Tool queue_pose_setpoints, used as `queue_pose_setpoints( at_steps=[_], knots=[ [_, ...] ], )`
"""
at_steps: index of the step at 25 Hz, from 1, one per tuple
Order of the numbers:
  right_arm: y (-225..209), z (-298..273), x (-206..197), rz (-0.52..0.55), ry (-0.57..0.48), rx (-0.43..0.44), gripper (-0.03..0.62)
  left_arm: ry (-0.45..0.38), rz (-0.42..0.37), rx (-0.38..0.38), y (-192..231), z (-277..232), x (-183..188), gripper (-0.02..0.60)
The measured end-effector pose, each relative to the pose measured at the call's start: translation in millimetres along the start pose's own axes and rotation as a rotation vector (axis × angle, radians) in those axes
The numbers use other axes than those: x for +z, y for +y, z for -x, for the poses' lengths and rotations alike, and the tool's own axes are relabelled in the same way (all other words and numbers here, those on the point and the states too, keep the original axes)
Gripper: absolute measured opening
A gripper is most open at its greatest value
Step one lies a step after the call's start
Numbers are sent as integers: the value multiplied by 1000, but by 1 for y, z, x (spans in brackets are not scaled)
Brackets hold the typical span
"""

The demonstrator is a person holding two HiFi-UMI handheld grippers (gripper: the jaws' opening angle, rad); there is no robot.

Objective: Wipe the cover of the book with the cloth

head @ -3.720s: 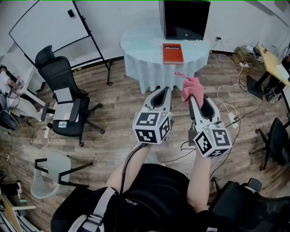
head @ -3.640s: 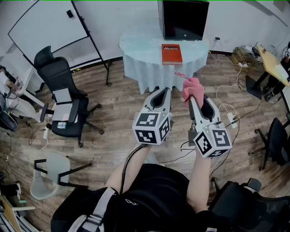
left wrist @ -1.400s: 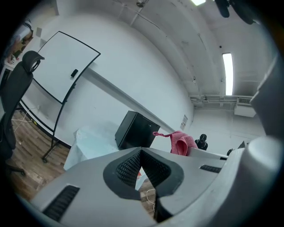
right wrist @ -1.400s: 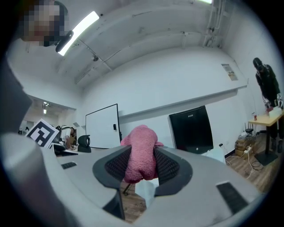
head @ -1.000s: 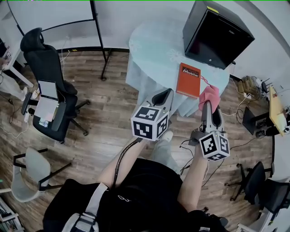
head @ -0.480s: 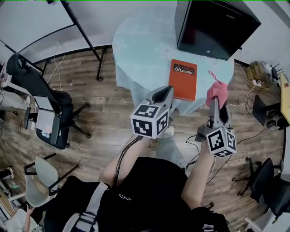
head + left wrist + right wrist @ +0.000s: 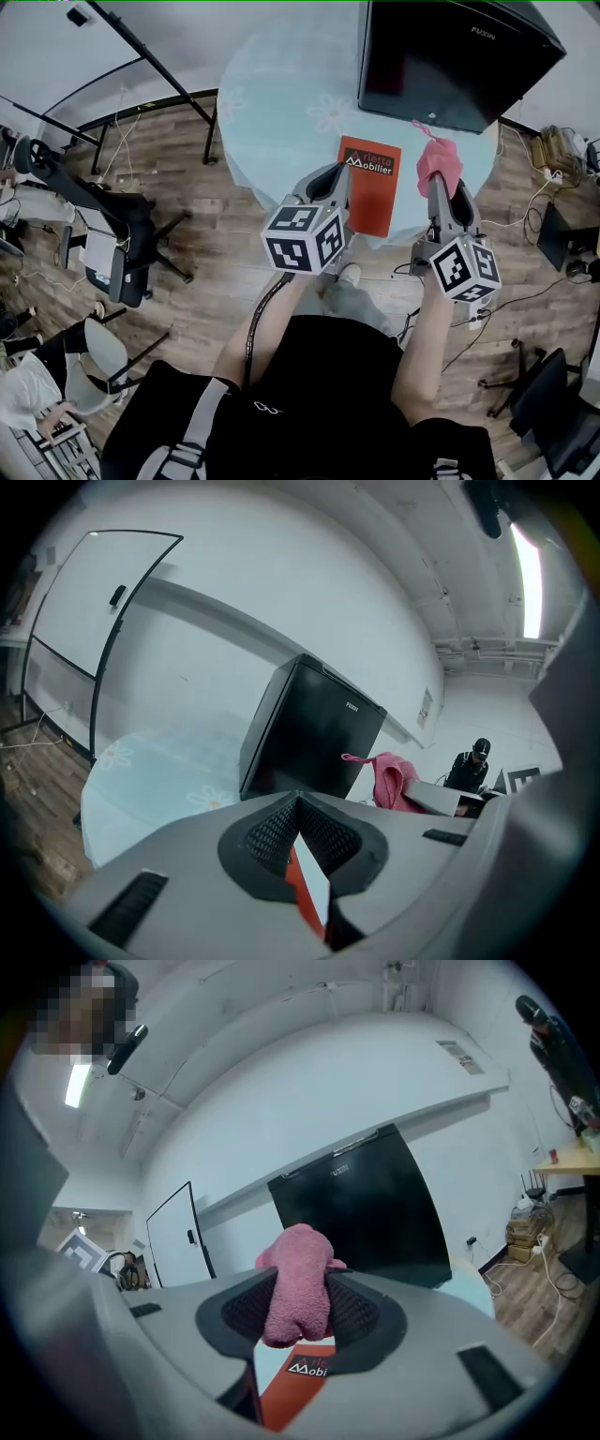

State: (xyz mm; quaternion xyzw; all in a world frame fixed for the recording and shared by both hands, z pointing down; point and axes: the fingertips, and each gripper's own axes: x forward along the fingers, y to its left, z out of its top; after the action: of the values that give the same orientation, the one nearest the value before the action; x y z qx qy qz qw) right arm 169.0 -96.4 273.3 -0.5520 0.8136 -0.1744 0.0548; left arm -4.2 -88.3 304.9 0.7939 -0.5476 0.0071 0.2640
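Cloth, pink, is pinched in the jaws of your right gripper above the bench; your left gripper hovers near the orange book, jaws pressed together, empty.

A wood-plank floor runs under a round surface draped in a pale blue-green cloth with faint flower prints. A large black cabinet stands at its far right. At far left a whiteboard on a black stand leans against the white wall. A black office chair sits at left, with a pale chair nearer. Cables trail over the floor at right. A ceiling strip light glows overhead.
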Motion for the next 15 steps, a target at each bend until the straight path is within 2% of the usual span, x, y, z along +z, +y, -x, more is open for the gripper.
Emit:
queue_pose_setpoints(
  at_steps=[3, 8, 15],
  knots=[
    [-7, -14, -2, 3, 29, 25, 156, 0, 9, 20, 0, -11, 0, 12],
    [4, -36, -6, 15, 68, 104, 156, -13, 31, 64, 9, -21, 6, 12],
    [16, -52, -37, -9, 164, 176, 156, 35, 53, 86, 23, -36, -10, 12]
  ],
)
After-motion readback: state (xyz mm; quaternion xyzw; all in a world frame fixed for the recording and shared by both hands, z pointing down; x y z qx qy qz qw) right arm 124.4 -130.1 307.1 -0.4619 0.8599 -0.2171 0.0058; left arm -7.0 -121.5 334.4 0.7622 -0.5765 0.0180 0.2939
